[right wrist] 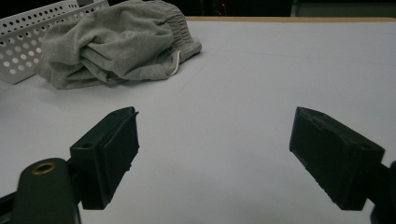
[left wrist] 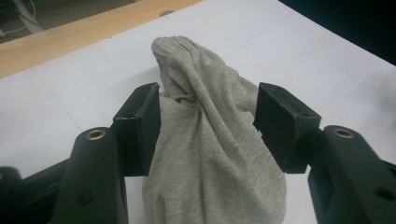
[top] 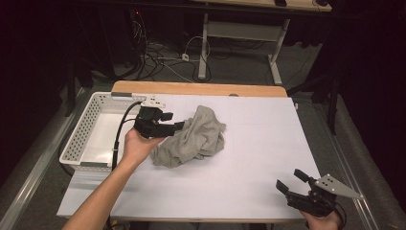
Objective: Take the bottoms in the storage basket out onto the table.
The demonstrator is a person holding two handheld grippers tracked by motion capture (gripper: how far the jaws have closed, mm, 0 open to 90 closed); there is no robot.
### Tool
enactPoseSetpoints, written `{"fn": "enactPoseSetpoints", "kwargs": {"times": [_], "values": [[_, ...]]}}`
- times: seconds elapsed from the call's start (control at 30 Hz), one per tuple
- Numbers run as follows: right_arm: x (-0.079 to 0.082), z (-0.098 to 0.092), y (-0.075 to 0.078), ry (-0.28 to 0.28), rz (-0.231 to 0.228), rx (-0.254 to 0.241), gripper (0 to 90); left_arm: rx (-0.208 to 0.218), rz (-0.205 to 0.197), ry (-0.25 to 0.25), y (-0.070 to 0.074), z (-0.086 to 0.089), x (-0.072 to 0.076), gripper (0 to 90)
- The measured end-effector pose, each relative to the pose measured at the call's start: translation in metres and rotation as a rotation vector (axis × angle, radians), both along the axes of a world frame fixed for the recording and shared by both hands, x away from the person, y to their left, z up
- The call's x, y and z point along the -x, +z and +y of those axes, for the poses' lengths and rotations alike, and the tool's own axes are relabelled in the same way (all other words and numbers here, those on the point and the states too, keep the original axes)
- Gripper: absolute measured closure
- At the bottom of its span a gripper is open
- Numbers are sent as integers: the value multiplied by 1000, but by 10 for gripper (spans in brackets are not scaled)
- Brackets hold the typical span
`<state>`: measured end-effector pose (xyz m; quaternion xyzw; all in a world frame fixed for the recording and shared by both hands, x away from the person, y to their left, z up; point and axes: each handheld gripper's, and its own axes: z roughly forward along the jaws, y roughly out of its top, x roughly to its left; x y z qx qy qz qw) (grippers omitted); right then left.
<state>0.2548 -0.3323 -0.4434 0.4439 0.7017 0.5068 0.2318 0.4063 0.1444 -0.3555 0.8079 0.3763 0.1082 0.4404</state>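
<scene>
Grey garment (left wrist: pixel 210 158) between left tongs (left wrist: pixel 208 121)

White-topped table (top: pixel 249 158), crumpled grey garment (top: pixel 196 136), white perforated basket (top: pixel 91 129).

A plain grey garment (top: pixel 194 136) on a white table (top: pixel 258 143), beside a white perforated basket (top: pixel 86 129) and black grippers (top: pixel 165 123)

Crumpled grey garment (top: pixel 194 136) bunched on white table sheet (top: pixel 268 143)
</scene>
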Motion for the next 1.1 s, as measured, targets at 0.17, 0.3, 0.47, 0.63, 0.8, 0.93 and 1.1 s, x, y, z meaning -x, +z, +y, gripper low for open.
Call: {"fn": "enactPoseSetpoints", "kwargs": {"times": [0.17,0.3,0.47,0.63,0.8,0.93,1.1], "values": [[0,0,0,3,-6,3,161,22,-5,3,-1,7,6,398],[0,0,0,0,1,1,161,11,-19,6,-2,9,10,398],[0,0,0,-1,-7,3,161,20,-34,5,-3,13,17,398],[0,-1,0,-4,0,-1,161,-1,-46,9,-5,18,23,397],[1,0,0,-1,-11,6,161,27,-52,20,-7,27,31,389],[1,0,0,-6,-9,5,161,20,-59,31,-6,33,36,389],[1,0,1,-3,-14,8,161,26,-73,40,-8,39,41,387]]}}
